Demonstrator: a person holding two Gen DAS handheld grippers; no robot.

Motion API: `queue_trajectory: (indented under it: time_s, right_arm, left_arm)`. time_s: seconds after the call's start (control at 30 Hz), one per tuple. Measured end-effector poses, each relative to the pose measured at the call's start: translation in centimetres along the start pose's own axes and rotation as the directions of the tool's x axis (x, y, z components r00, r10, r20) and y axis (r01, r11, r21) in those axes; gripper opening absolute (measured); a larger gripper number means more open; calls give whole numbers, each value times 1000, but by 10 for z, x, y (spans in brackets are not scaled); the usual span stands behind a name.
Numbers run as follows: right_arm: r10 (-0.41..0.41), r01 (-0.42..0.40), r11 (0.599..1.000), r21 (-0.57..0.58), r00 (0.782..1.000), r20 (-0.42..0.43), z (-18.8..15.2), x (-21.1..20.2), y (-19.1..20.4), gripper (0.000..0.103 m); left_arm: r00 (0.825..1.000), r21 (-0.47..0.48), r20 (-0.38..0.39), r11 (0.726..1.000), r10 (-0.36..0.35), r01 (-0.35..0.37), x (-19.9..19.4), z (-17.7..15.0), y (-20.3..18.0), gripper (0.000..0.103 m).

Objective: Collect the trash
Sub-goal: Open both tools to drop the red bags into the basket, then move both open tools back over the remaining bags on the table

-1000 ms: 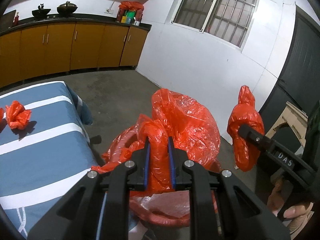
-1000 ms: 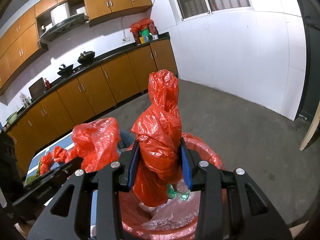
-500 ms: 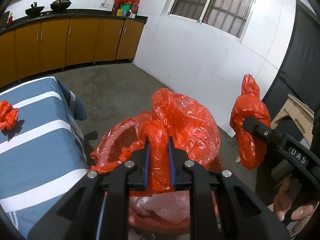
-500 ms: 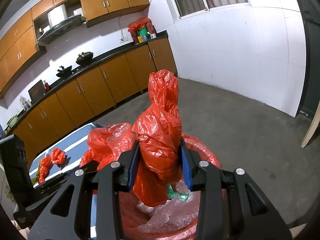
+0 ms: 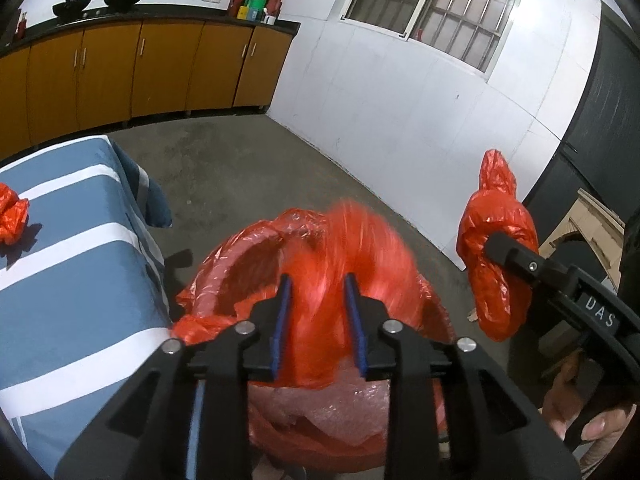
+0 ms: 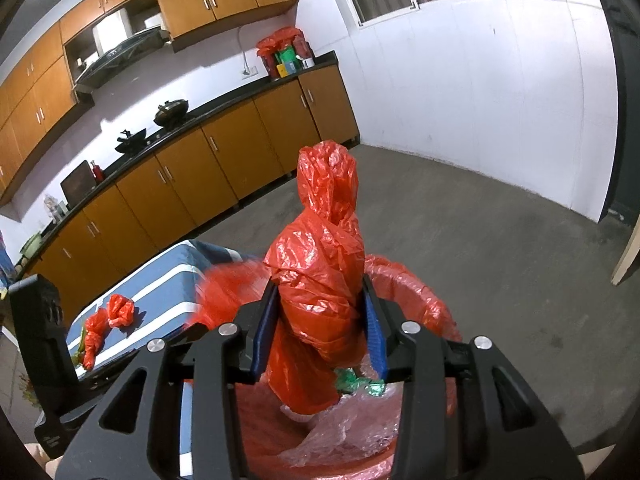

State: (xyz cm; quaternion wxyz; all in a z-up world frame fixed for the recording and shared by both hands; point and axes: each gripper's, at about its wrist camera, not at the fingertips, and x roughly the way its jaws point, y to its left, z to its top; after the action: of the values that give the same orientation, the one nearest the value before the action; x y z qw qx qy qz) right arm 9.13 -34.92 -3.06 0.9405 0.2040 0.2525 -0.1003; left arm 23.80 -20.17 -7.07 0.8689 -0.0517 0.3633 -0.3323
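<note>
A bin lined with a red bag [image 5: 236,248] stands on the floor beside the blue striped table [image 5: 68,280]. My left gripper [image 5: 318,320] is open above the bin, and a crumpled red plastic bag [image 5: 352,252] blurs between and below its jaws, falling free. My right gripper [image 6: 320,332] is shut on a twisted red plastic bag [image 6: 324,264] held over the bin [image 6: 416,284]; it also shows in the left wrist view [image 5: 496,248]. Clear plastic and green wrappers [image 6: 360,384] lie in the bin.
More crumpled red bags lie on the table [image 6: 116,312], one at the left edge of the left wrist view [image 5: 12,216]. Orange cabinets [image 5: 140,68] line the far wall. A white wall [image 5: 420,120] and a dark door [image 5: 600,128] stand to the right.
My left gripper has opened and let go of its red bag, which drops blurred toward the bin. My right gripper still holds its bag over the bin.
</note>
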Motion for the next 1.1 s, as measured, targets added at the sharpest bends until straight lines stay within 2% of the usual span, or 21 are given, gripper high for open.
queue_trajectory:
  time_s: [0.1, 0.43, 0.53, 0.63, 0.73, 0.8, 0.83, 0.93, 0.97, 1.0, 1.03, 1.1]
  right_arm:
    - [-4, 4, 1000, 0, 1000, -3, 0, 0, -1, 47]
    - [-29, 29, 997, -70, 1000, 3, -4, 0, 15, 47]
    - [-14, 14, 995, -97, 1000, 3, -6, 3, 27, 47]
    - [19, -19, 991, -130, 1000, 0, -9, 9, 49, 47]
    - [69, -72, 983, -166, 997, -27, -16, 21, 80, 47]
    - [105, -112, 976, -186, 993, -47, -22, 30, 102, 58]
    - [126, -135, 970, -201, 991, -55, -27, 36, 118, 60]
    - [176, -193, 946, -261, 980, -89, -39, 53, 160, 64]
    - [187, -209, 937, -279, 977, -103, -44, 60, 173, 69]
    - [195, -223, 927, -301, 973, -120, -51, 68, 189, 73]
    - [201, -234, 920, -313, 970, -134, -55, 75, 199, 75]
    - [209, -254, 909, -331, 964, -165, -65, 89, 219, 81]
  left_arm:
    - [1000, -13, -1, 1000, 12, -12, -1, -1, 5, 35]
    - [996, -27, 30, 996, 90, -89, -18, -4, 25, 46]
    - [988, -25, 60, 990, 143, -142, -34, -7, 37, 47]
    - [967, -33, 109, 973, 229, -226, -56, -9, 56, 54]
    - [931, -61, 158, 944, 328, -323, -83, -13, 82, 56]
    - [893, -92, 189, 913, 409, -398, -105, -18, 106, 59]
    - [878, -102, 200, 900, 436, -424, -113, -19, 114, 60]
    - [801, -157, 222, 831, 556, -533, -147, -28, 153, 63]
    - [783, -171, 224, 814, 581, -555, -154, -30, 161, 63]
    - [751, -195, 225, 784, 621, -590, -167, -34, 175, 64]
    - [735, -210, 225, 769, 639, -604, -175, -37, 184, 66]
    - [685, -264, 221, 718, 695, -644, -198, -45, 211, 68]
